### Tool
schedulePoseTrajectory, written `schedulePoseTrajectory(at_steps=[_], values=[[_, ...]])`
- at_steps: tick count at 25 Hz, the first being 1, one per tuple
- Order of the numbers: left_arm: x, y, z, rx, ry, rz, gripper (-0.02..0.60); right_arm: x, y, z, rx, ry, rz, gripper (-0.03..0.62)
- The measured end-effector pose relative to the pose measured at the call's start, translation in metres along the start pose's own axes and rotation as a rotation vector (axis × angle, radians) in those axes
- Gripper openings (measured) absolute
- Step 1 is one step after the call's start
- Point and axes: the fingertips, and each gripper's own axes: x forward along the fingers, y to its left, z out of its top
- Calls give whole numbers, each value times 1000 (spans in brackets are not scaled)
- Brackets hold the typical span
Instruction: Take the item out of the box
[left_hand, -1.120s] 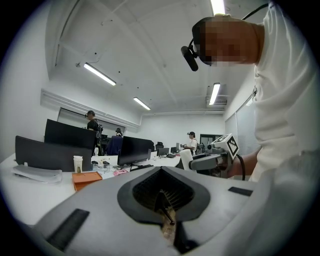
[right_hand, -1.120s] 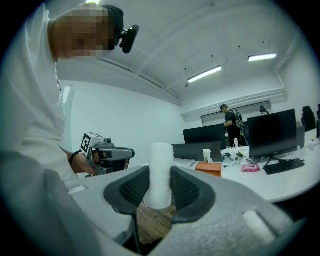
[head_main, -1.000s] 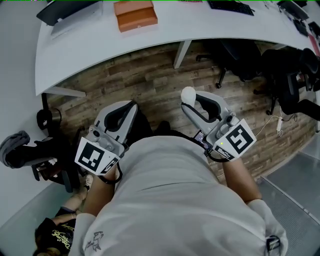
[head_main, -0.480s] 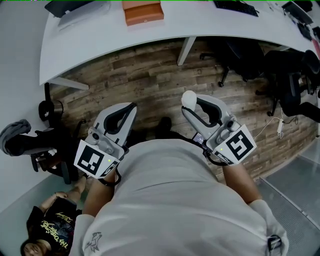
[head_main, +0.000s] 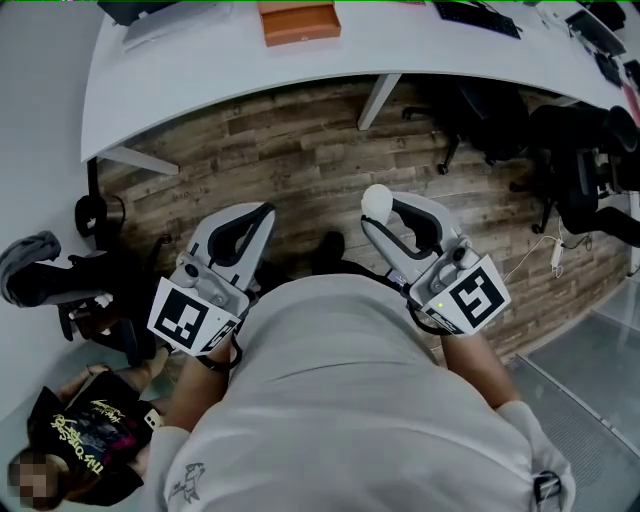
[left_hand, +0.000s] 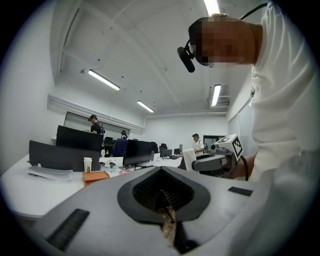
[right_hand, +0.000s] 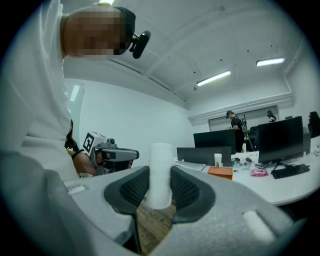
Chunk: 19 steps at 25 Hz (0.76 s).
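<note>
I hold both grippers level in front of my chest, standing back from the table. My right gripper (head_main: 380, 212) is shut on a white cylinder (head_main: 376, 193). In the right gripper view the cylinder (right_hand: 161, 175) stands upright between the two dark pads. My left gripper (head_main: 263, 213) has its jaws together and holds nothing. In the left gripper view its jaws (left_hand: 161, 170) meet at the tips. The orange box (head_main: 298, 20) lies on the white table (head_main: 200, 90) at the top edge of the head view, far from both grippers. It also shows as the orange box (left_hand: 95, 177) and the orange box (right_hand: 220, 172).
A wooden floor lies between me and the curved white table. Black office chairs (head_main: 570, 150) stand at the right and another chair (head_main: 60, 290) at the left. A person (head_main: 80, 440) sits on the floor at the lower left. Monitors (right_hand: 280, 140) and a paper cup (left_hand: 88, 164) stand on the table.
The table and the orange box have slid toward the top of the head view. The person on the floor has come further into view. Both grippers keep their pose, the right still on the cylinder.
</note>
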Motion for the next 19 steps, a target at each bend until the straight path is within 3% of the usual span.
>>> schedulePoseTrajectory(at_steps=[5, 19], values=[[-31, 5, 2, 8, -16, -1, -2, 14, 29, 3, -12, -2, 3, 132], [-37, 14, 3, -7, -26, 10, -2, 25, 31, 7, -18, 0, 14, 130]])
